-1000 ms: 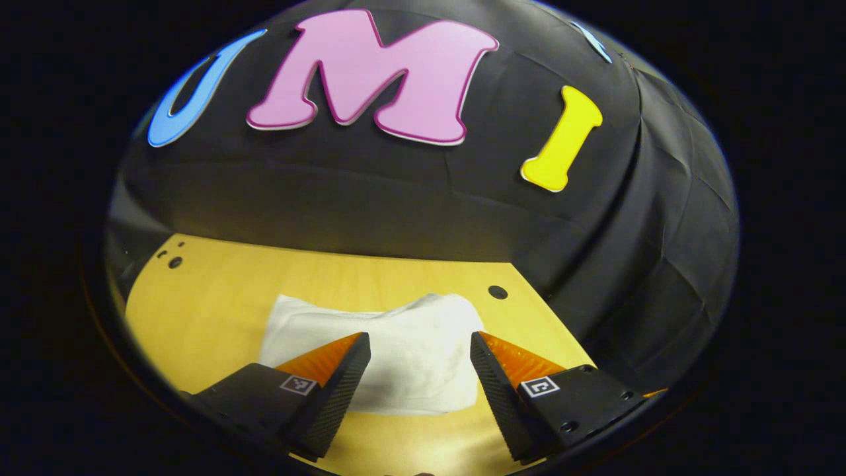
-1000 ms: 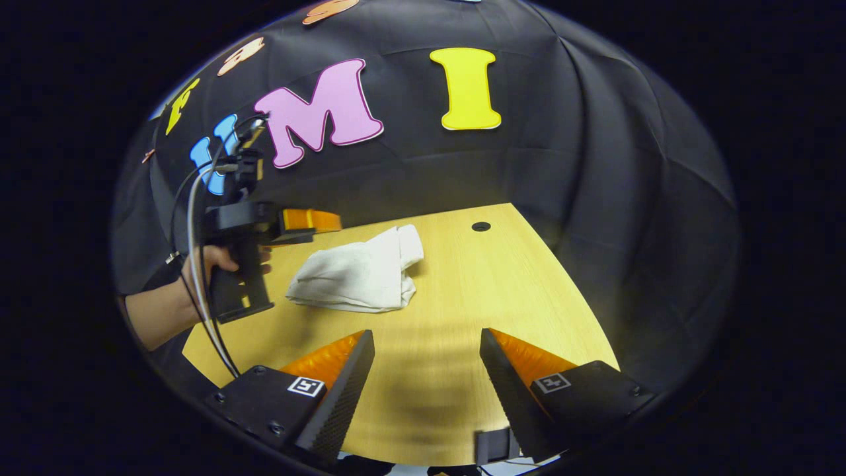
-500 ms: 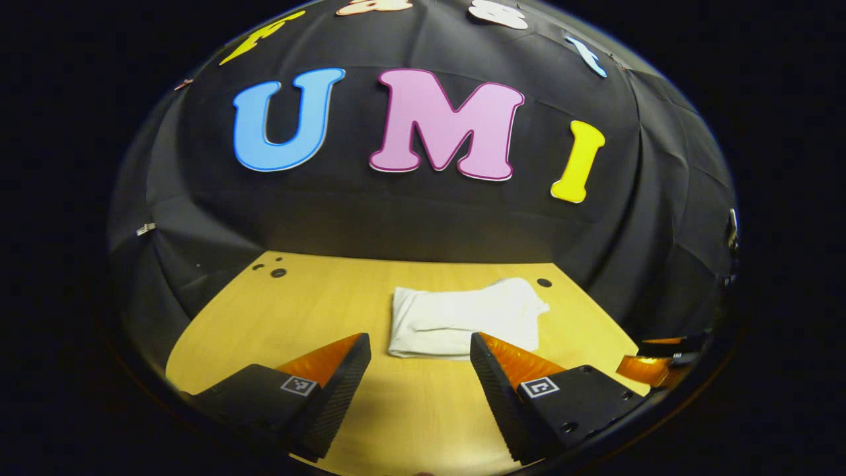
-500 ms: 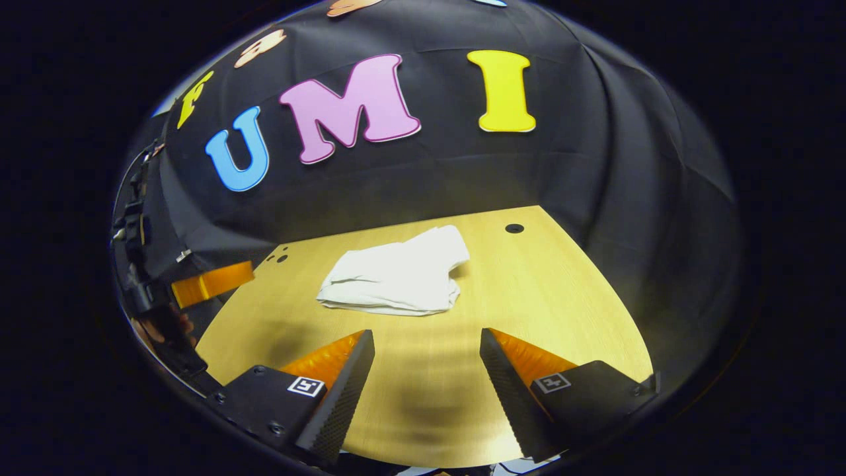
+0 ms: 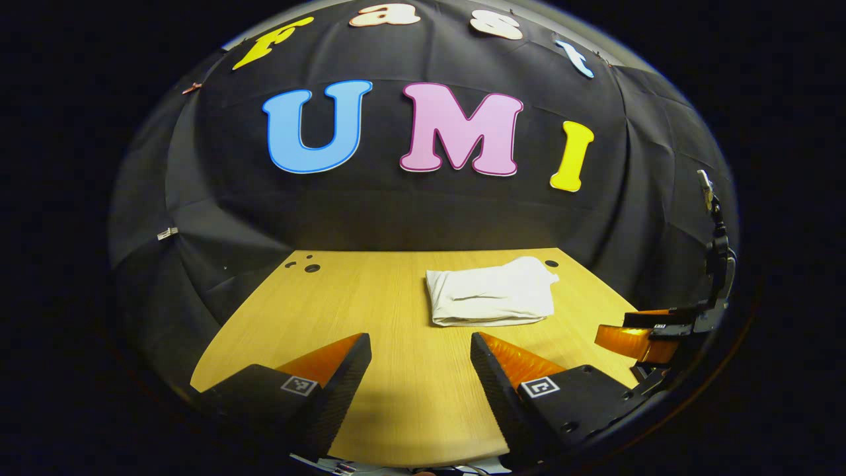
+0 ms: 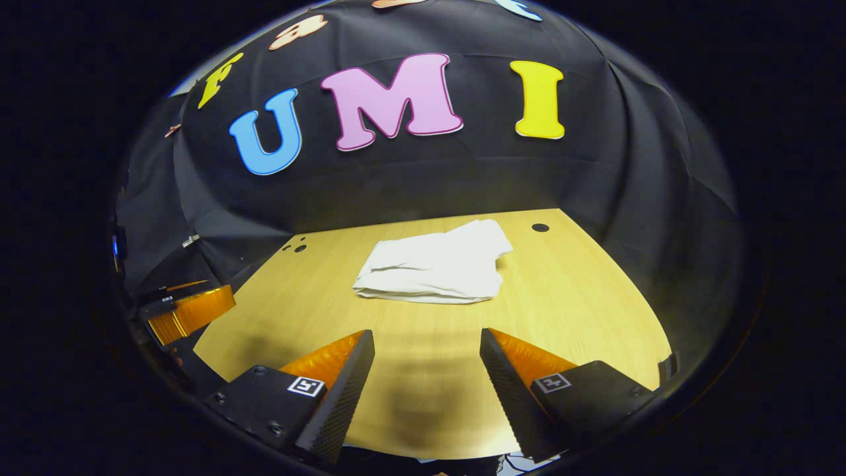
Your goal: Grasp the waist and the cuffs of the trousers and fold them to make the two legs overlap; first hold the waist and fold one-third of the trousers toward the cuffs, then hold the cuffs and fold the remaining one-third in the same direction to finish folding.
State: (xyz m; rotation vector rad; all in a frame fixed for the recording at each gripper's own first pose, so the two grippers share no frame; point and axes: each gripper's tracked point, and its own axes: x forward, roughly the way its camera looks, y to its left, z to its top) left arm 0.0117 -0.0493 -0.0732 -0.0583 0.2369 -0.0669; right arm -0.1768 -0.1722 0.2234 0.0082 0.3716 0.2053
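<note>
White trousers (image 5: pixel 492 299) lie folded into a compact stack on the wooden bench (image 5: pixel 370 311), toward its far edge and nearer the far right corner than the left. Nothing touches them.

Left tool (image 5: pixel 420 370) hovers over the near edge of the bench, fingers spread wide, nothing between them, bare wood in the gap. Trousers sit ahead and slightly right of it, well apart.

Right tool (image 6: pixel 427 370) also over the near edge, fingers spread wide, gripping nothing. Trousers (image 6: pixel 436 270) lie straight ahead of it, well apart.

Left gripper view catches the right tool (image 5: pixel 638 340) at its right margin, off the bench's right edge, with dark hardware rising above it; whether its fingers are apart can't be told from that side angle. Right gripper view catches the left tool (image 6: pixel 192 311) low at its left margin, off the bench's left edge, partly cut off.

Left gripper view shows the stack's near edge as a neat layered fold, with a small peak of cloth at the far right. Right gripper view shows the rounded fold at the stack's left end and a looser, raised right end.

Small dark holes (image 5: pixel 310 268) near the far left corner; one hole (image 6: pixel 540 227) near the far right corner, just beyond the trousers. Black cloth wall (image 6: pixel 628 165) behind the bench.
</note>
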